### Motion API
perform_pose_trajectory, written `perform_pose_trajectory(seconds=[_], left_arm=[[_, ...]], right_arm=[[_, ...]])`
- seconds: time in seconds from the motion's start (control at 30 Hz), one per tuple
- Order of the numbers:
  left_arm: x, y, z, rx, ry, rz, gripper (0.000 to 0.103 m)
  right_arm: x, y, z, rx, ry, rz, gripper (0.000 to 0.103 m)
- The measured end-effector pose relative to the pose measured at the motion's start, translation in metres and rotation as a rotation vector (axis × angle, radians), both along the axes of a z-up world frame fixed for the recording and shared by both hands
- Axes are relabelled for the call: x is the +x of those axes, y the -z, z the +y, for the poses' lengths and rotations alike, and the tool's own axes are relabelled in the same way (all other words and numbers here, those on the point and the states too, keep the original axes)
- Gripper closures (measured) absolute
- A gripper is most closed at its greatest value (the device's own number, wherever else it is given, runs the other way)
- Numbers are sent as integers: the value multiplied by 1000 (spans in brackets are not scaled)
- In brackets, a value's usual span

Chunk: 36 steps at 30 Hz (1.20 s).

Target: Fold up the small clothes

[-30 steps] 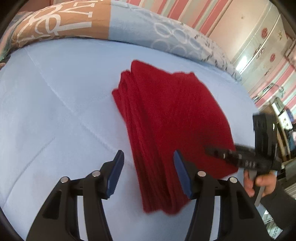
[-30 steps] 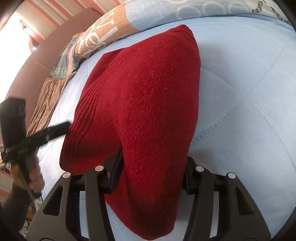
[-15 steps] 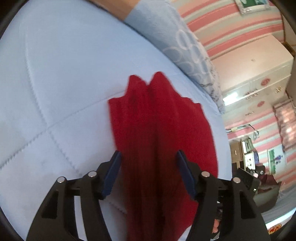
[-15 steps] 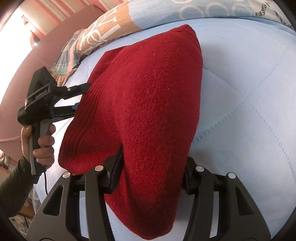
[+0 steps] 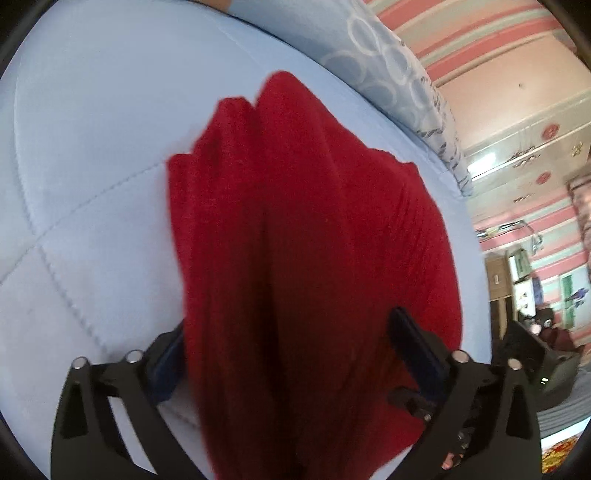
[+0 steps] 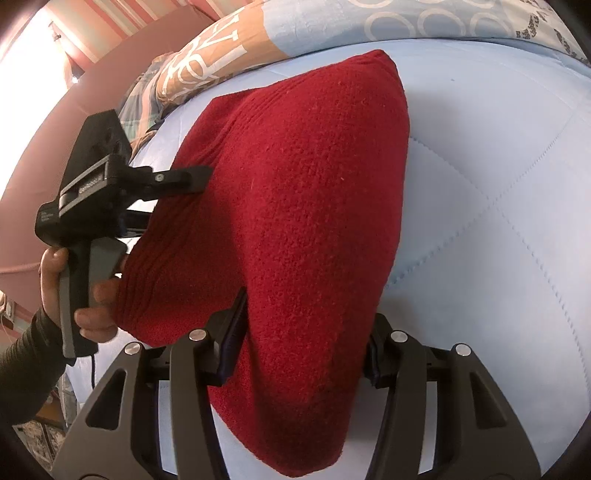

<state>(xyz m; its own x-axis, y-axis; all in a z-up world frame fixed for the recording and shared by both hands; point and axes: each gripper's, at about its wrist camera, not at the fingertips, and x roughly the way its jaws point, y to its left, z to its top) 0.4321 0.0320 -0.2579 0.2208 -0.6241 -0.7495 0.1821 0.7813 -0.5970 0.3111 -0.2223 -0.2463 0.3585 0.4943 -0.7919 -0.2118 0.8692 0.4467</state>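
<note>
A red knitted garment [image 6: 314, 206] lies folded on the light blue quilted mattress [image 6: 498, 221], bunched into a ridge. My right gripper [image 6: 301, 345] is shut on its near end, and the cloth bulges up between the two pads. My left gripper [image 5: 291, 350] straddles the ribbed edge of the garment [image 5: 295, 229]. Its jaws are opening wide, with the cloth between them and no squeeze on it. In the right wrist view the left gripper [image 6: 177, 195] comes in from the left in a person's hand [image 6: 88, 302]. Its upper finger [image 6: 181, 177] rests over the cloth and the lower one is hidden behind it.
A patterned orange and blue quilt [image 6: 229, 55] lies along the far side of the bed, before a brown-pink headboard [image 6: 74, 122]. Beyond the bed's right edge in the left wrist view are a white wardrobe [image 5: 524, 136] and a striped wall [image 5: 480, 33].
My left gripper swung from beside the garment onto its ribbed edge, sank toward it, and its jaws spread much wider around the cloth. The right gripper kept still on its end.
</note>
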Motion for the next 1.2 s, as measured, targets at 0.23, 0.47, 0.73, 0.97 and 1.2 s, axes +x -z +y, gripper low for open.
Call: perform_pose_trajectory(seconds=[0.23,0.47,0.73,0.97,1.2], left_arm=[[1,-6,-6,68,14,-25,12],[-5,-20,-14,152,36,-105,38],[-22,-33,-30,292,22,-203,50],[-32,-41,-51,391,8,-285,53],[-49,-54,-67,395,27,-332,55]], right_arm=[[-2,-1,-1,-3,-1,1,50],[-6,-3,1,-25,16,-10,52],[-12,-9,6,-78,39,-41,66],[-20,-16,4,-91,53,-100,72],[-41,-26,-19,-57,67,-145,74]])
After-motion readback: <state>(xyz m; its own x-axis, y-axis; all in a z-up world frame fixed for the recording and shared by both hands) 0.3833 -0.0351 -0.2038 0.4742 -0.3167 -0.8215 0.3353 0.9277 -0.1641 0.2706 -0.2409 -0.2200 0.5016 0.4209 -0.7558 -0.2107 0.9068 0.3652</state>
